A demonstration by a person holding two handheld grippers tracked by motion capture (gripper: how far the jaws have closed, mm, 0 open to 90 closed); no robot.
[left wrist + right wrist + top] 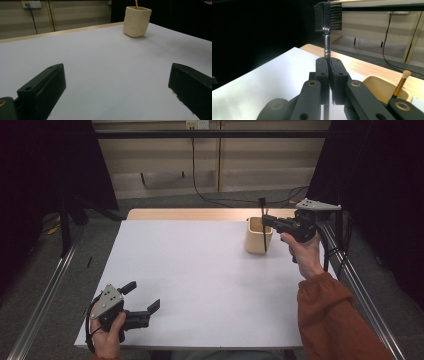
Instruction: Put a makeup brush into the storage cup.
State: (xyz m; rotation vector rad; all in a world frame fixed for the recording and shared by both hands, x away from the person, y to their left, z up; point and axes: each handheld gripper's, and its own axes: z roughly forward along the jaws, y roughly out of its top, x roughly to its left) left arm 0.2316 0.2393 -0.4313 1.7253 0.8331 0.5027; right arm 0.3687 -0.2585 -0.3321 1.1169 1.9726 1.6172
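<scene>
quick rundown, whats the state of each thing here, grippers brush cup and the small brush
right gripper: fingers shut on the black brush, above the cup
black brush: upright, head up, handle hanging down beside the cup
cup: upright on the table, open top
gold-handled brush: leaning inside the cup
left gripper: fingers open, nothing between them
table: white top, bare in the middle

The left gripper (117, 92) is hovering over the white tabletop (100, 62) — fingers (42, 87) spread wide — well short of the cream cup (136, 22), a thin stick (136, 4) poking from it.
</scene>
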